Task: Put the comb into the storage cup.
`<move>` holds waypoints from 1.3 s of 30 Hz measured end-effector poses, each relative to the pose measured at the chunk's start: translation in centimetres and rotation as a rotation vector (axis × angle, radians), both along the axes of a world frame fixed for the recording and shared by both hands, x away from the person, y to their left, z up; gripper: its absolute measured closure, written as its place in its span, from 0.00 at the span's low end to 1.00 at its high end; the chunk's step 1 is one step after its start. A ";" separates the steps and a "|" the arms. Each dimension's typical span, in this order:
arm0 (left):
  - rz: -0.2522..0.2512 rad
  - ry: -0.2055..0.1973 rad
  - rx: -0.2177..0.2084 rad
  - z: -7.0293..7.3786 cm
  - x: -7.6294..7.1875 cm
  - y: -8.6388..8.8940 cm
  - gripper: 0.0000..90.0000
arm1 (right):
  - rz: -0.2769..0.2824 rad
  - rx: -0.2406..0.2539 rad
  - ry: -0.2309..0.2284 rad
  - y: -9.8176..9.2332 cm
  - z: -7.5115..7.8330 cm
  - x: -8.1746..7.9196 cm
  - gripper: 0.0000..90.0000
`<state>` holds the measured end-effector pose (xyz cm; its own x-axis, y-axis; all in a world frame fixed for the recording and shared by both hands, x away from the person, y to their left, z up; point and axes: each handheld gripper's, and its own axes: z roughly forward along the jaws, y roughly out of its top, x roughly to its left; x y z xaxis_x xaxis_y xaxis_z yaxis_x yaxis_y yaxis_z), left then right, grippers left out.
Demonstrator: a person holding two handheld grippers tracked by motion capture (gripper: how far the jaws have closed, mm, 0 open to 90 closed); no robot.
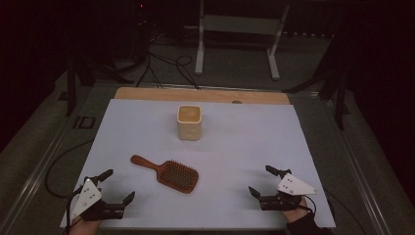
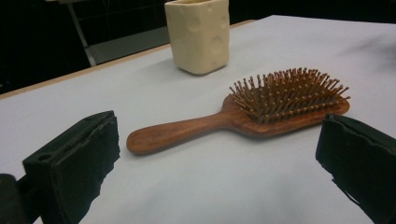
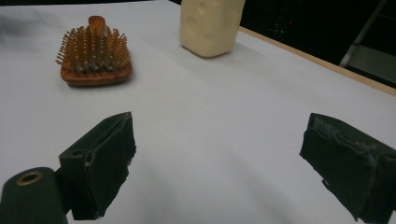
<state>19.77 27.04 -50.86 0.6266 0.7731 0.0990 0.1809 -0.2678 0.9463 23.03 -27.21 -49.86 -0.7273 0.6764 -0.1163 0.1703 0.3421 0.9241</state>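
A wooden paddle hairbrush (image 1: 169,173) lies bristles up on the white sheet, its handle pointing to the far left. A cream square cup (image 1: 189,122) stands upright behind it, near the sheet's middle. My left gripper (image 1: 117,185) rests at the near left corner, open, with nothing between its jaws. It faces the hairbrush (image 2: 243,114) and the cup (image 2: 200,35). At the near right my right gripper (image 1: 261,181) is open and empty too. From it the hairbrush (image 3: 95,58) lies far left and the cup (image 3: 211,25) stands ahead.
The white sheet (image 1: 244,142) covers a wooden tabletop (image 1: 147,93) whose far edge shows bare. Behind the table stand a white frame (image 1: 237,29) and loose cables (image 1: 161,63) on the dark floor. A small dark box (image 1: 84,122) lies off the sheet's left side.
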 end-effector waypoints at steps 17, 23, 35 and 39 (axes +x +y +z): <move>-0.021 0.005 0.019 0.3 -0.2 -0.3 0.00 | -0.014 -0.008 -0.014 -0.1 0.3 -0.1 0.10; -0.043 0.020 0.016 0.8 -0.2 -0.4 0.00 | -0.031 0.002 -0.018 -0.2 0.3 0.0 0.10; -0.078 0.026 0.004 3.0 -0.3 -0.5 0.00 | -0.031 0.025 -0.031 -0.2 0.5 0.0 0.10; -0.077 0.018 0.007 4.0 -0.1 -0.4 0.00 | -0.032 0.026 -0.031 -0.2 0.5 -0.1 0.10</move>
<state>19.70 26.66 -46.83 0.6858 0.7219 0.0925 0.1767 -0.2884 0.9410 22.95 -27.40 -49.34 -0.7017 0.7022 -0.1203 0.1518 0.3124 0.9378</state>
